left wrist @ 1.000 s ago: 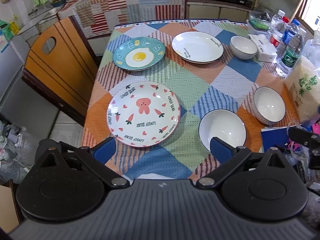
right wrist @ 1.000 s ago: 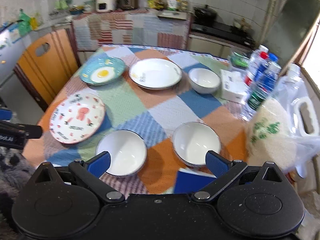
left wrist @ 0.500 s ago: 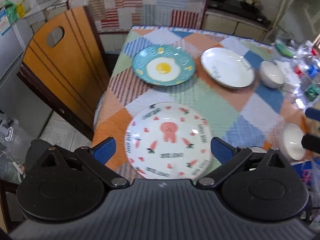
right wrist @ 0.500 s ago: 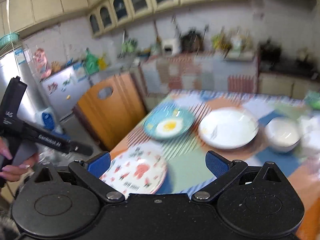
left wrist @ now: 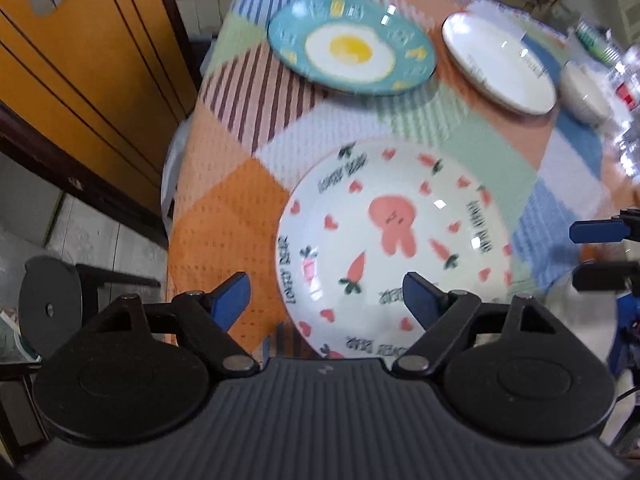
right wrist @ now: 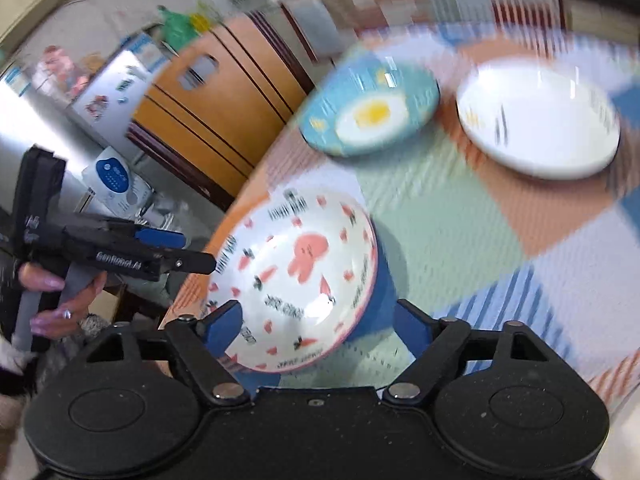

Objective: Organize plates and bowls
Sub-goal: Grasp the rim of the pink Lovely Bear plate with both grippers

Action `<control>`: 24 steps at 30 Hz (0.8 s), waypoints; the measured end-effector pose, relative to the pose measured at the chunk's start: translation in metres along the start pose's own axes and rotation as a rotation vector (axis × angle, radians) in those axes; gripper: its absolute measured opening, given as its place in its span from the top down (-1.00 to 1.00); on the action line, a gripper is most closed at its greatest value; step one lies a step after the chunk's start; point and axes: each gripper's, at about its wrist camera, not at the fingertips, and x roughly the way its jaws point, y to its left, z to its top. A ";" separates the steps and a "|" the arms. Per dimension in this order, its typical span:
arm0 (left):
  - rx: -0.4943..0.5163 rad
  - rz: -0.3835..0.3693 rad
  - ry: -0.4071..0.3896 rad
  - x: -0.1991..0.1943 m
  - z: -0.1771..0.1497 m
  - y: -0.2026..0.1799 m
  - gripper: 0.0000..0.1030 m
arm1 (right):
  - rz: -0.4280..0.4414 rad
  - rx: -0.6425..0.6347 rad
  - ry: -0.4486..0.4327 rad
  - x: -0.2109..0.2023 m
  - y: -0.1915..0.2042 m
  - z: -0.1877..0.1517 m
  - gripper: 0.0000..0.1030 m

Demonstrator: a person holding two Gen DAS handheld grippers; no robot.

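Observation:
A white plate with a pink rabbit and carrots (left wrist: pixel 394 248) (right wrist: pixel 296 280) lies at the near left of the patchwork table. My left gripper (left wrist: pixel 326 300) (right wrist: pixel 188 252) hovers over its near left rim, jaws closing, pads clear of it. My right gripper (right wrist: pixel 318 324) (left wrist: pixel 592 254) comes in from the plate's other side, jaws closing too, with the plate's near rim in the gap and not pressed. Behind lie a teal fried-egg plate (left wrist: pixel 352 50) (right wrist: pixel 372 112), a plain white plate (left wrist: pixel 498 62) (right wrist: pixel 536 120) and a white bowl (left wrist: pixel 586 94).
A wooden chair back (left wrist: pixel 80 60) (right wrist: pixel 224 112) stands against the table's left edge. Blurred water bottles (left wrist: pixel 628 92) stand at the far right. A person's hand (right wrist: pixel 60 292) holds the left gripper, in front of a fridge (right wrist: pixel 52 92).
Both grippers have dropped toward the rabbit plate, which now looks much larger. Their jaws have narrowed. The right view has tipped down from the kitchen wall onto the table.

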 end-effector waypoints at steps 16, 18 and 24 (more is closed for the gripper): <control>-0.117 -0.058 0.111 0.047 -0.016 0.023 0.51 | -0.043 0.149 0.142 0.075 -0.025 -0.001 0.71; -0.118 -0.052 0.102 0.048 -0.017 0.022 0.51 | -0.033 0.165 0.145 0.079 -0.028 0.001 0.72; -0.113 -0.008 0.083 0.047 -0.018 0.013 0.49 | -0.006 0.144 0.138 0.087 -0.032 0.003 0.69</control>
